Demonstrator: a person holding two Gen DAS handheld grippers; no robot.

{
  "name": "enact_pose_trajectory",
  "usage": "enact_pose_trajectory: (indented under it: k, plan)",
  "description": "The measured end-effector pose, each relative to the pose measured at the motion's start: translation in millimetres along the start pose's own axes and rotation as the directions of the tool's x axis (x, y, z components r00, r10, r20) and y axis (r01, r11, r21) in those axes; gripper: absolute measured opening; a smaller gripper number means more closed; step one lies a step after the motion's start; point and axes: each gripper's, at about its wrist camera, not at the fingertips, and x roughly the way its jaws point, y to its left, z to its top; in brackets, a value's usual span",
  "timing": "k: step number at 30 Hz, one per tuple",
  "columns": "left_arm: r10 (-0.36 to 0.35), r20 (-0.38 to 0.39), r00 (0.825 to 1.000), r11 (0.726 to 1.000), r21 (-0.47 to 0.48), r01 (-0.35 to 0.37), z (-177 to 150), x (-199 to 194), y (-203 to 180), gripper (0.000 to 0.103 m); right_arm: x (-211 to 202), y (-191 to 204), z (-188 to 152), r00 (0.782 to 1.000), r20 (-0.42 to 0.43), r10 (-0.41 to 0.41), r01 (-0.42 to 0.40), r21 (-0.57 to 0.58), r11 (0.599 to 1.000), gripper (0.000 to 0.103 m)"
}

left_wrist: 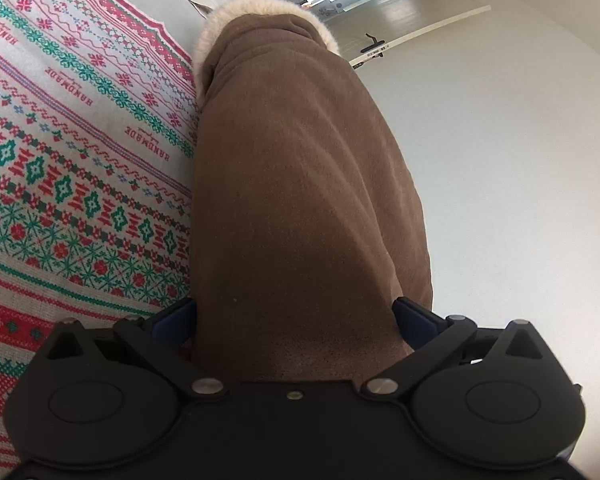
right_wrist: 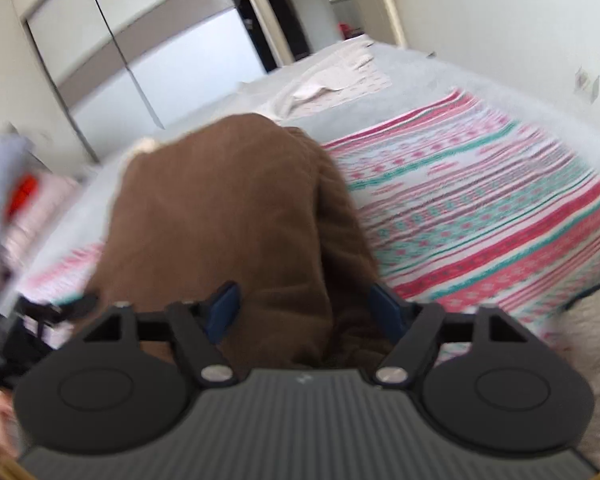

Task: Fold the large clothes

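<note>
A large brown coat (left_wrist: 292,160) with a cream fur collar (left_wrist: 236,16) lies along a red, green and white patterned blanket (left_wrist: 72,140). My left gripper (left_wrist: 294,308) is open, its blue pads (left_wrist: 176,316) set wide with the coat's near end bunched between them. In the right wrist view the same brown coat (right_wrist: 228,208) is heaped on the blanket (right_wrist: 480,200), with a bit of fur (right_wrist: 144,146) at its far left. My right gripper (right_wrist: 304,296) is open too, and brown cloth lies loose between its blue pads (right_wrist: 386,312).
The blanket covers a grey bed (right_wrist: 400,64) with a pale cloth (right_wrist: 332,80) lying farther back. Sliding wardrobe doors (right_wrist: 140,40) stand behind it. Blurred clothes (right_wrist: 4,200) pile up at the left edge. A door with a handle (left_wrist: 374,46) is beyond the collar.
</note>
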Motion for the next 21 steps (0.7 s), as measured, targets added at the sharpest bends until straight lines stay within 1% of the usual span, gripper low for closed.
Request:
enact_pose_trajectory:
  k: [1,2,3,4,5,6,7,8,9,10,11,12,13,14,15,16,17,18,20,21]
  plan:
    - [-0.001,-0.001,1.0,1.0,0.0,0.001,-0.2,-0.1,1.7,0.103,-1.4,6.9,-1.7,0.999,0.005,-0.046,0.046,-0.04,0.998,0.086]
    - [-0.004,-0.002,1.0,1.0,0.002,0.004,-0.1,0.8,1.8,0.103,-2.4,13.1,-4.0,0.997,0.015,-0.074,0.074,-0.081,0.994,0.087]
    - [-0.006,-0.003,1.0,1.0,0.002,0.006,0.5,2.5,2.7,0.103,-1.5,16.6,-5.6,0.996,0.016,-0.085,0.086,-0.108,0.99,0.09]
    - [-0.008,-0.003,1.0,1.0,0.002,0.008,0.8,4.5,3.9,0.103,2.7,16.4,-6.1,0.996,0.0,-0.088,0.088,-0.112,0.99,0.091]
    - [-0.01,-0.002,1.0,1.0,0.001,0.01,1.2,5.1,3.9,0.103,9.0,12.5,-6.0,0.996,-0.029,-0.083,0.08,-0.087,0.993,0.091]
    - [-0.013,-0.002,1.0,1.0,0.001,0.013,1.1,5.6,4.3,0.103,16.9,4.2,-6.4,0.996,-0.063,-0.056,0.054,-0.034,0.998,0.092]
    - [-0.018,-0.001,1.0,1.0,-0.002,0.018,2.3,7.6,5.5,0.103,26.5,-8.3,-7.5,0.995,-0.103,0.001,0.004,0.05,0.999,0.092]
    - [-0.027,0.0,1.0,1.0,-0.009,0.027,2.7,8.6,6.9,0.102,38.2,-24.2,-10.5,0.986,-0.143,0.09,-0.065,0.171,0.983,0.092]
    - [-0.035,0.005,0.999,0.999,-0.015,0.035,2.8,9.6,8.0,0.102,51.8,-42.2,-17.4,0.966,-0.164,0.199,-0.139,0.319,0.937,0.093]
    - [-0.037,0.012,0.999,0.999,-0.012,0.037,1.5,9.7,9.0,0.098,62.1,-57.4,-27.3,0.949,-0.138,0.283,-0.197,0.443,0.875,0.093]
    - [-0.029,0.026,0.999,1.0,-0.004,0.029,-0.5,8.6,7.5,0.088,62.8,-63.5,-33.6,0.946,-0.083,0.313,-0.24,0.471,0.849,0.085]
    - [-0.013,0.043,0.999,1.0,0.007,0.013,-3.2,5.6,4.1,0.082,61.5,-63.7,-37.3,0.941,-0.06,0.334,-0.267,0.475,0.839,0.072]
    - [0.004,0.06,0.998,1.0,0.025,-0.006,-6.4,1.7,-0.8,0.071,59.3,-63.4,-40.4,0.937,-0.047,0.346,-0.279,0.495,0.823,0.068]
    - [0.02,0.069,0.997,0.999,0.041,-0.023,-8.3,-4.8,-7.0,0.063,54.5,-62.9,-41.7,0.933,-0.03,0.359,-0.295,0.506,0.811,0.056]
    - [0.024,0.07,0.997,0.999,0.047,-0.027,-9.1,-12.2,-12.1,0.061,46.1,-62.0,-42.6,0.924,0.001,0.382,-0.327,0.519,0.79,0.048]
    - [0.024,0.072,0.997,0.999,0.04,-0.027,-9.8,-21.7,-16.6,0.059,35.7,-60.0,-42.3,0.909,0.034,0.416,-0.37,0.526,0.766,0.046]
    - [0.03,0.076,0.997,0.999,0.043,-0.033,-11.1,-33.3,-21.8,0.059,25.0,-54.7,-41.5,0.895,0.054,0.443,-0.404,0.522,0.751,0.045]
    - [0.039,0.076,0.996,0.997,0.057,-0.044,-12.4,-46.6,-27.4,0.059,13.8,-45.7,-40.7,0.887,0.055,0.458,-0.42,0.509,0.752,0.045]
    - [0.065,0.064,0.996,0.995,0.071,-0.069,-17.0,-76.5,-34.0,0.059,-8.3,-23.2,-42.2,0.881,0.029,0.472,-0.429,0.466,0.774,0.045]
    - [0.079,0.058,0.995,0.994,0.071,-0.084,-20.5,-93.6,-36.2,0.059,-18.7,-12.8,-45.2,0.876,0.014,0.482,-0.435,0.456,0.777,0.045]
